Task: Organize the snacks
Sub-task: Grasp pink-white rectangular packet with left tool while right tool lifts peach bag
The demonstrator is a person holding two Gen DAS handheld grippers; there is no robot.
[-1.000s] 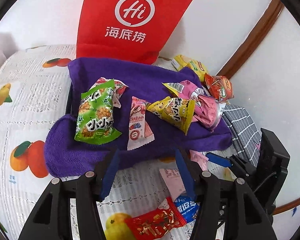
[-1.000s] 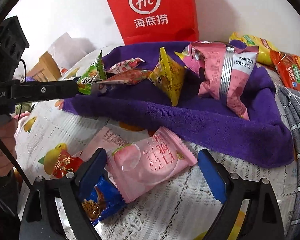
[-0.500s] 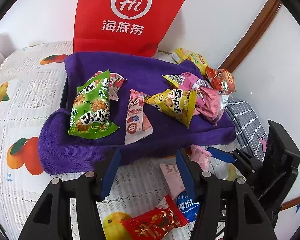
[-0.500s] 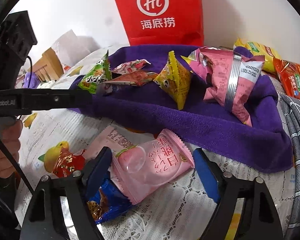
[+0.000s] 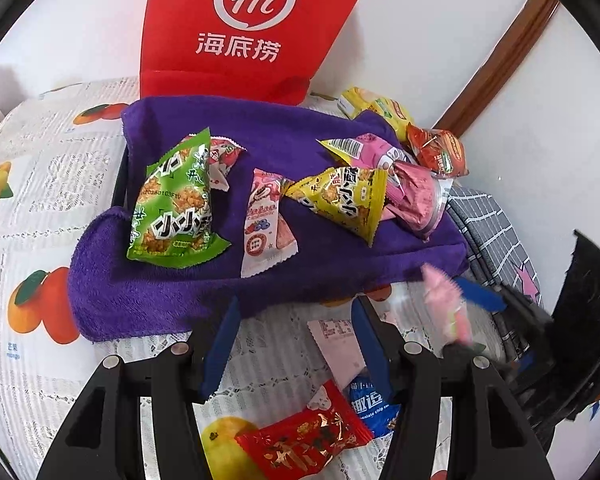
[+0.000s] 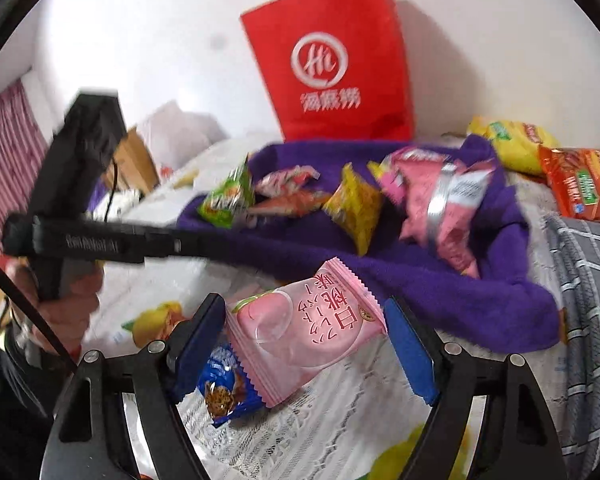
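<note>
In the right wrist view the red bag [image 6: 332,60], the snacks on the purple towel [image 6: 440,280] and the left tongs [image 6: 112,240] are smeared by motion. In the left wrist view the pink packet [image 5: 448,304] is a blur, the blue cookie packet [image 5: 370,404] lies half behind a tong finger, and the bag's top is cut off.

Left gripper [image 5: 294,344] is hovering with its blue pads apart, nothing between them, over a fruit-print tablecloth [image 5: 40,208]. At twelve o'clock a purple towel [image 5: 148,288] is carrying a green packet [image 5: 172,204], a pink-and-white packet [image 5: 266,226] and a yellow packet [image 5: 344,200]. A red bag [image 5: 236,28] is standing behind the towel. At six o'clock a red wrapper [image 5: 304,442] and a blue wrapper [image 5: 368,404] are lying touching. At three o'clock the right gripper [image 5: 476,308] is showing beside a blurred pink packet [image 5: 446,304].
</note>
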